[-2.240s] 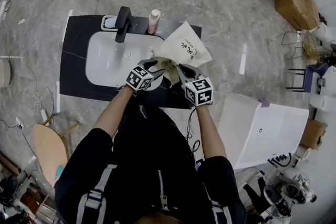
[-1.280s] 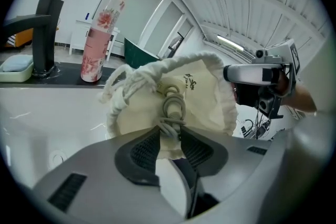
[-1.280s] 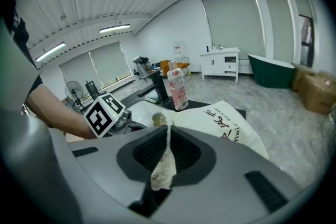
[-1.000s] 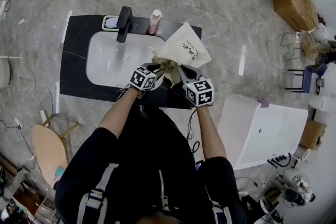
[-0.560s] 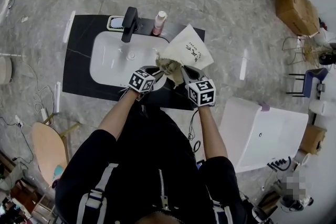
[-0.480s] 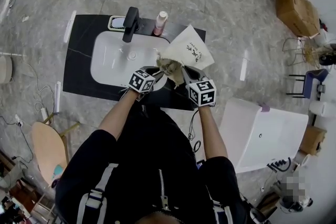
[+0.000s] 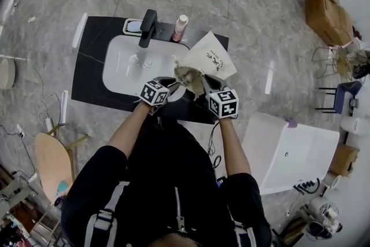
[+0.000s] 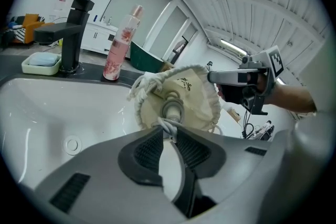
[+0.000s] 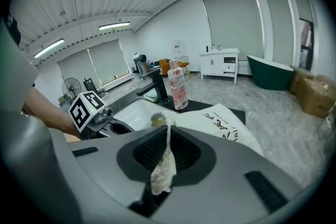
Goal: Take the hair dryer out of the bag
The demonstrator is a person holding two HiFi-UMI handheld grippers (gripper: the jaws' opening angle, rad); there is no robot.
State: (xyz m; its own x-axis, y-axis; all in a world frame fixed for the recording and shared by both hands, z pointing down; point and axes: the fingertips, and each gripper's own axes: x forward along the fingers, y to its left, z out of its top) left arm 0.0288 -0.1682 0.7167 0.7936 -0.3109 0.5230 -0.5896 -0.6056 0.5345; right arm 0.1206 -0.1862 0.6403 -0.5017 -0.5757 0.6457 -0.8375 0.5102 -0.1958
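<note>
Dryer sits almost wholly inside the bag. Only its grey tail end and cord poke out of the drawstring mouth, at the right edge of the sink. On the left, the left claw has just been closing its jaws and now nips that cord at the tips. To the right, the right claw is pressed together on a fold of the bag's rim, holding the mouth up. With the cord gripped and the bag anchored, I reckon the pull-out can begin.

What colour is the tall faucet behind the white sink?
The faucet is black, clearest in the left gripper view.
</note>
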